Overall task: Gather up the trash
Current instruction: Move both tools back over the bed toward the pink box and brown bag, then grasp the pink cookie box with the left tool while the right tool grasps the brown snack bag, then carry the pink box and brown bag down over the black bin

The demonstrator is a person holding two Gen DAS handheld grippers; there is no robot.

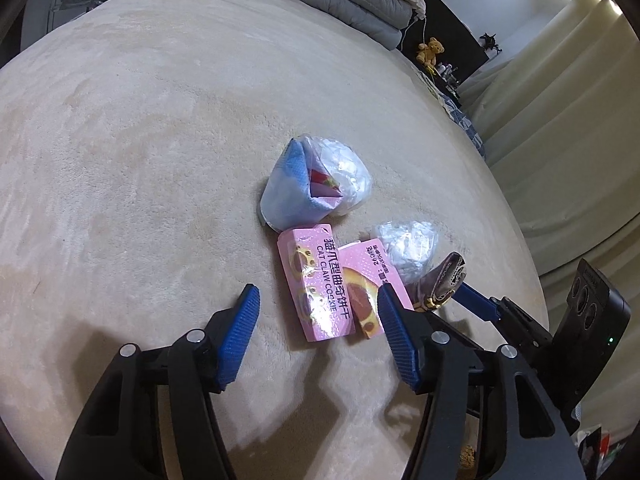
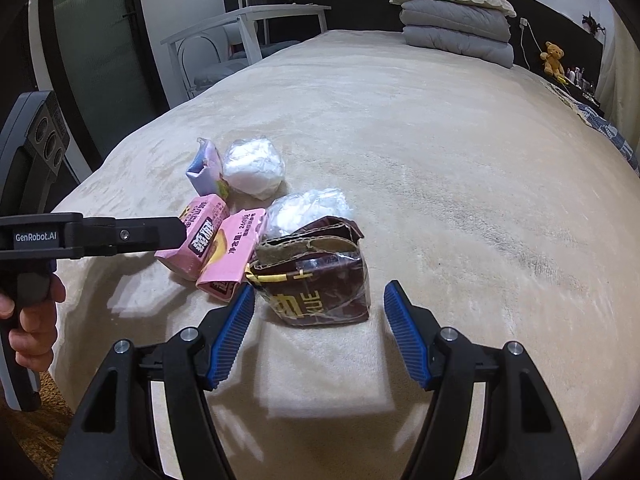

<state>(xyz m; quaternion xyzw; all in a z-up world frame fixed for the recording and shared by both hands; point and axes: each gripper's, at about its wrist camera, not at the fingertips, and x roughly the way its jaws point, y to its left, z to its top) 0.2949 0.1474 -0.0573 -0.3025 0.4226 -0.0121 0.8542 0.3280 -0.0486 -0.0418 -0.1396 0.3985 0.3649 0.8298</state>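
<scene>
Trash lies in a cluster on the beige bed cover [image 1: 160, 140]. Two pink cookie boxes [image 1: 316, 284] [image 2: 204, 236] lie side by side. A blue carton [image 1: 286, 192] [image 2: 206, 168] and two crumpled clear plastic bags [image 1: 408, 248] [image 2: 256, 168] lie beyond them. A torn dark brown box [image 2: 320, 280] [image 1: 440, 284] stands nearest the right gripper. My left gripper [image 1: 318, 312] is open, its jaws on either side of the near end of the pink boxes. My right gripper [image 2: 320, 304] is open, its jaws on either side of the brown box.
A folded grey quilt with a pillow [image 2: 456, 20] lies at the bed's far end. A teddy bear [image 2: 554, 56] sits on a dark shelf by the headboard. A white table and chair [image 2: 240, 36] stand left of the bed. Curtains [image 1: 560, 100] hang to the right.
</scene>
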